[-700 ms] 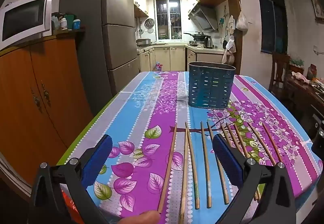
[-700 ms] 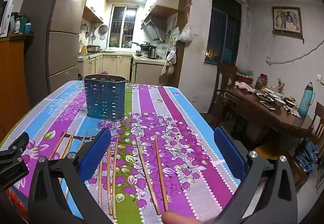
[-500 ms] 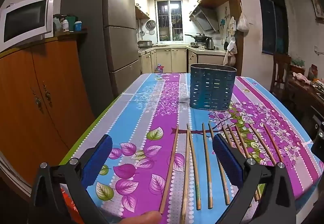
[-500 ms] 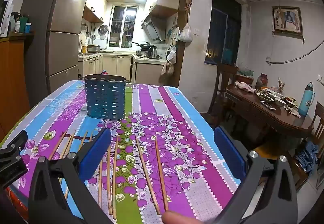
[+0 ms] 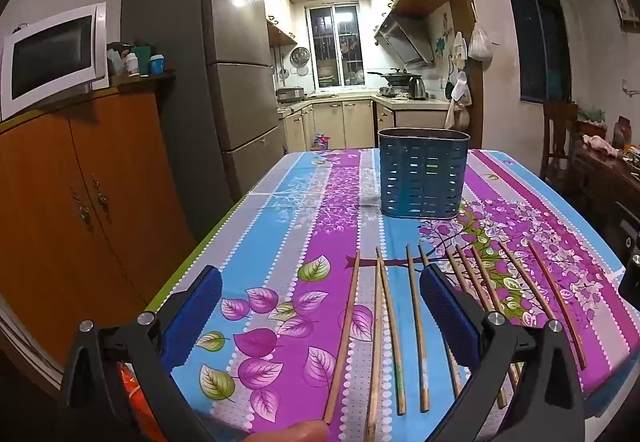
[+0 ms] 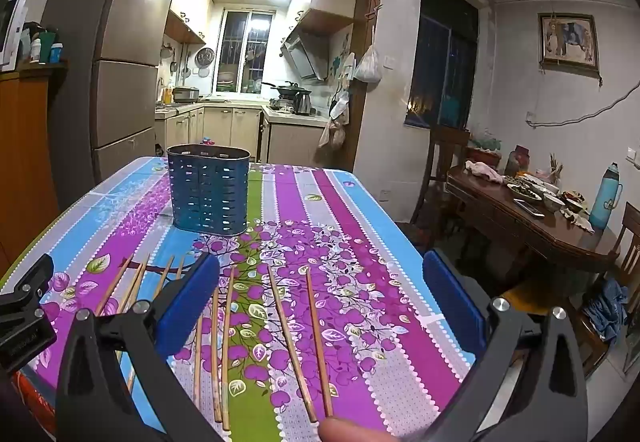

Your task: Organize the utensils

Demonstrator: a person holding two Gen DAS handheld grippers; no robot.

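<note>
Left tongs point(image 5: 320, 308) tilted gently downward over the near edge of the surface point(image 5: 280, 242), blue pads point(image 5: 192, 316) spread as wide as possible, nothing pinched or touched. A fingertip point(image 5: 296, 433) visible at the bottom edge of the left view, just beside the near end of the leftmost chopstick. Right tongs point(image 6: 320, 298) likewise dipped slightly, pads point(image 6: 188, 294) fully apart, empty, hovering above the near edge; another fingertip point(image 6: 348, 430) showing low in that view. Wooden chopsticks point(image 5: 414, 326) lying loose in a rough row along the near edge, pointing toward the far side. Blue slotted utensil holder point(image 5: 422, 178) standing upright toward the far middle of the surface, well apart from the chopsticks. Floral striped tablecloth point(image 6: 360, 242) covering everything underneath.
</note>
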